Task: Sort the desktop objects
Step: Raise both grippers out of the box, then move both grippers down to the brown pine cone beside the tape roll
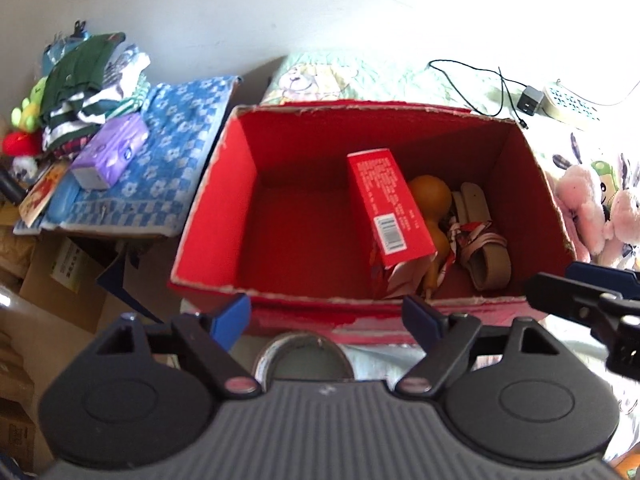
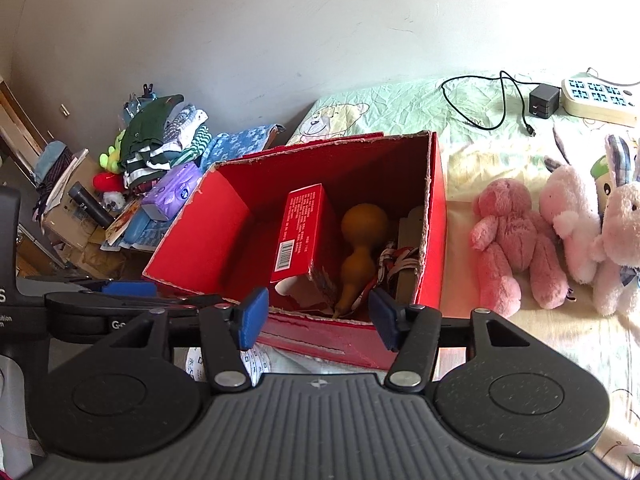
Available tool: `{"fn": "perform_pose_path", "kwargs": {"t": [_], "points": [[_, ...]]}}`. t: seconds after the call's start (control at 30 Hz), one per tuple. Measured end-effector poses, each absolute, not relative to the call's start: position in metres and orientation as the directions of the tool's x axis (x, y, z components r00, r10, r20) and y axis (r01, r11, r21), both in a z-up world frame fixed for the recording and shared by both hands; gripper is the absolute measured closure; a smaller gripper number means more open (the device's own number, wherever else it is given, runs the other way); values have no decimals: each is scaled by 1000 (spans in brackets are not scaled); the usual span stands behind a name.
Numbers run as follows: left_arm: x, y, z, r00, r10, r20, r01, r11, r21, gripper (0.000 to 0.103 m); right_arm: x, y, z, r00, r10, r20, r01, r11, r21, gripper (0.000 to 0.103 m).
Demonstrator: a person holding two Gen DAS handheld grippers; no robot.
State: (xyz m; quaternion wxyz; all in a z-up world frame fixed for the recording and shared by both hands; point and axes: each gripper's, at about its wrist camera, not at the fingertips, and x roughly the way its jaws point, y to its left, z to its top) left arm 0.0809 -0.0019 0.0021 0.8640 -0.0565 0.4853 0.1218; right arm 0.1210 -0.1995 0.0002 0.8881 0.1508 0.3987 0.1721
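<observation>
An open red cardboard box [image 1: 208, 216] [image 2: 434, 216] stands on the bed. Inside it lie a smaller red carton [image 1: 388, 208] [image 2: 300, 232], an orange gourd [image 1: 430, 196] [image 2: 362, 236] and a pale strap with a patterned ribbon [image 1: 480, 240] [image 2: 400, 260]. My left gripper [image 1: 328, 320] is open and empty, just in front of the box's near wall, with a round metal-rimmed object [image 1: 304, 354] below its fingers. My right gripper [image 2: 318, 316] is open and empty at the box's near edge. The right gripper also shows at the right edge of the left wrist view [image 1: 592, 300].
Several pink plush toys [image 2: 516, 240] [image 1: 580, 208] lie on the bed right of the box. A power strip [image 2: 600, 96], charger and cable [image 2: 500, 108] lie behind. Left of the box are a blue towel [image 1: 176, 148], a purple tissue pack [image 1: 112, 152], folded clothes [image 2: 160, 136] and cardboard boxes.
</observation>
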Motion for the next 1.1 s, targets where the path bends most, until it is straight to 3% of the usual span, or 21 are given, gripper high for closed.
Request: {"fn": "perform_pose_path", "kwargs": {"t": [0.5, 0.87, 1.1], "points": [[16, 40, -32, 430, 166, -887, -463, 884, -59, 20, 110, -180, -30, 473, 571, -670, -338, 821, 461, 49], [-24, 32, -70, 423, 45, -905, -335, 936, -110, 26, 122, -136, -69, 218, 659, -720, -348, 741, 574, 55], [-22, 25, -89, 399, 35, -916, -291, 953, -90, 26, 128, -112, -80, 138, 678, -722, -334, 718, 611, 55]]}}
